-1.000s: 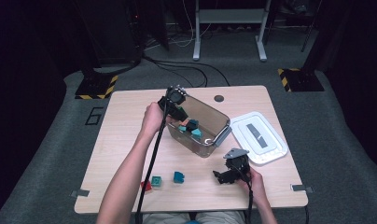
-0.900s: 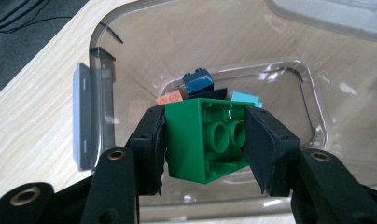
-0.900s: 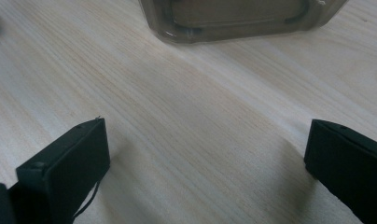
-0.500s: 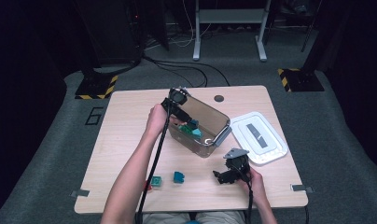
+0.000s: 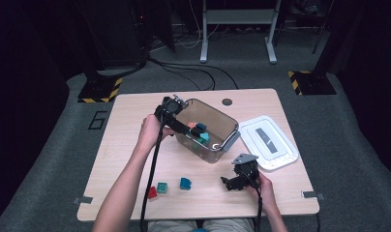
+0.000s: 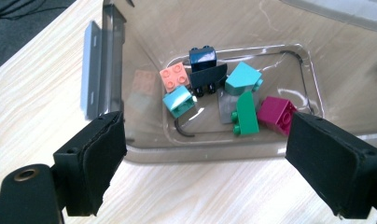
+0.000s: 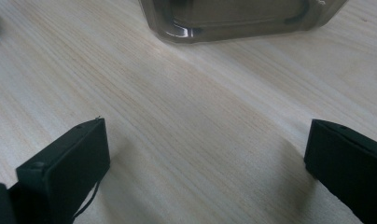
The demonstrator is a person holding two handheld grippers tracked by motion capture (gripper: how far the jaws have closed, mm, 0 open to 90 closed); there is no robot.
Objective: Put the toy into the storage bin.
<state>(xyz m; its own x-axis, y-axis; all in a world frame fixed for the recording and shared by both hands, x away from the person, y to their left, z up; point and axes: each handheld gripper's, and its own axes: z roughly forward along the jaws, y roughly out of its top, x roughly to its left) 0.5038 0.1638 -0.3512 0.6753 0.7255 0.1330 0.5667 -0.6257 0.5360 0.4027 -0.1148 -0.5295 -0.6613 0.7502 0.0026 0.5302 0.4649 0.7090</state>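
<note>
A: I've got the left gripper (image 5: 184, 126) up at the rim of the clear tub (image 5: 218, 126), at the end farther from the white lid (image 5: 268, 141). Its jaws have just been opening and now stand wide apart with nothing between them.

B: Where's the tub lying?

A: Middle of the counter (image 5: 130, 125), long axis slanting from the far left down toward the lid, and it's tipped so its mouth faces the left gripper (image 6: 196, 163). In the left gripper view I look straight in: the bricks are heaped against the tub's (image 6: 107, 84) bottom, a salmon brick (image 6: 175, 76), a dark blue brick (image 6: 202, 57), a green brick (image 6: 246, 113) and a magenta brick (image 6: 276, 113) among them.

B: Room to move?

A: Bare wood on the near side of the tub. Three loose bricks sit there, a red brick (image 5: 152, 192), a teal brick (image 5: 162, 187) and a blue brick (image 5: 185, 182), well apart from the tub. The lid nearly touches the tub's right end.

B: And the right gripper?

A: The right gripper (image 5: 232, 182) is low, just near-side of the tub, jaws spread wide over bare counter (image 7: 200, 130), gripping nothing. The tub's (image 7: 238, 21) corner is just ahead of it.
</note>
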